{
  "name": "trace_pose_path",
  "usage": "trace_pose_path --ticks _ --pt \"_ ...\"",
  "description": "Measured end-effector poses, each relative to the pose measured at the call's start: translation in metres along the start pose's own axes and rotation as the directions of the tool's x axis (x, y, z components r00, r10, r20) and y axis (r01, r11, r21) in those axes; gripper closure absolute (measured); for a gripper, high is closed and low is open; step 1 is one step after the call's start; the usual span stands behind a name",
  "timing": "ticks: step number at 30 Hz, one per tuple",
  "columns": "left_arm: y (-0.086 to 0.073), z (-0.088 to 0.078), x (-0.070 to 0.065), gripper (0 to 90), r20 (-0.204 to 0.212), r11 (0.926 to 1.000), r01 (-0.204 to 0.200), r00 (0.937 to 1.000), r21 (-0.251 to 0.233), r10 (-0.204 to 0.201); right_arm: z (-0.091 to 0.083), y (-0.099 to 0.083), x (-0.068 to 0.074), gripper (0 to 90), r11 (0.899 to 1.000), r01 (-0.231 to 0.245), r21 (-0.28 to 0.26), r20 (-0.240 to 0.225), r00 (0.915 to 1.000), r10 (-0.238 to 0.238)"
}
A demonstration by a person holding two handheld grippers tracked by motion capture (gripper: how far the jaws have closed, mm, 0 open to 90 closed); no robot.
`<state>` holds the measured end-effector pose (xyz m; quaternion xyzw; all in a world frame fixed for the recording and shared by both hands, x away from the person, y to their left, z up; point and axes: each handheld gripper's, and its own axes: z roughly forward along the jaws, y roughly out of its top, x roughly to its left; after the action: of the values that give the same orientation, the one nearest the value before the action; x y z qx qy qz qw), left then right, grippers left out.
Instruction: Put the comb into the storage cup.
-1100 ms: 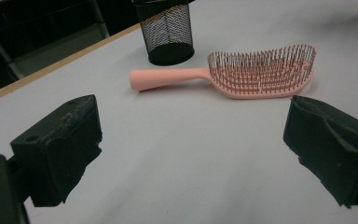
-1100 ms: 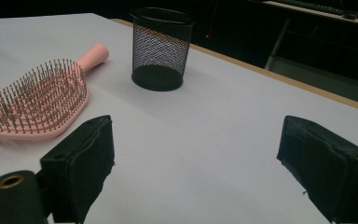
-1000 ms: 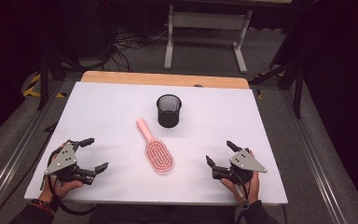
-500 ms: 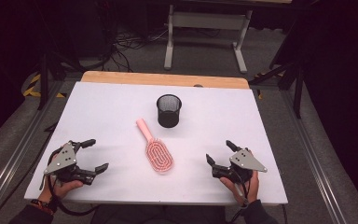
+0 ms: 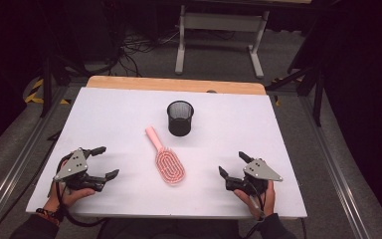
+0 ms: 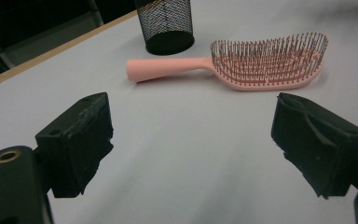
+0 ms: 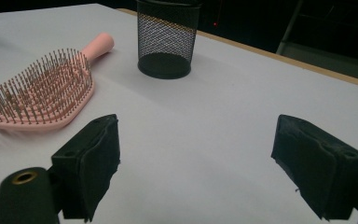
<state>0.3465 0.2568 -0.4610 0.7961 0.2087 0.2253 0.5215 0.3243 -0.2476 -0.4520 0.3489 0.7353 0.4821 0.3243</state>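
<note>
Hairbrush point(image 5: 165, 160) lies flat, bristles up, mid-worktop point(image 5: 278, 139), handle aimed at the mesh cup point(image 5: 180, 118) just behind it, not touching. Left gripper point(image 5: 104, 162) sits well to the left of the hairbrush, right gripper point(image 5: 233, 170) well to its right, both low over the worktop and angled inward at it. Jaws on both released, nothing between them; left jaws have just been closing slightly, right jaws too. Each is held by a hand: left point(image 5: 68, 195), right point(image 5: 258, 199).
</note>
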Motion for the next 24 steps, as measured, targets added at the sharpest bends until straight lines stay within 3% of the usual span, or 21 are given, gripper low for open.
trace_pose_path --ticks 10,19,24 --pt "-0.0035 0.0025 0.001 14.6 0.018 0.9984 -0.024 0.9996 0.051 0.023 0.0035 -0.0008 0.0011 14.6 1.0 -0.006 0.03 -0.037 0.9993 0.008" --pt "-0.0031 0.0013 0.0012 15.0 0.011 0.9978 -0.036 0.9993 0.055 0.036 0.0038 -0.0003 0.0017 14.5 0.998 0.033 0.047 -0.046 0.9985 -0.03" --pt "-0.0023 -0.001 0.0006 13.6 -0.016 0.9983 -0.037 0.9991 0.045 0.038 0.0071 -0.0003 0.0042 17.0 0.997 0.051 0.063 -0.068 0.9966 -0.046"
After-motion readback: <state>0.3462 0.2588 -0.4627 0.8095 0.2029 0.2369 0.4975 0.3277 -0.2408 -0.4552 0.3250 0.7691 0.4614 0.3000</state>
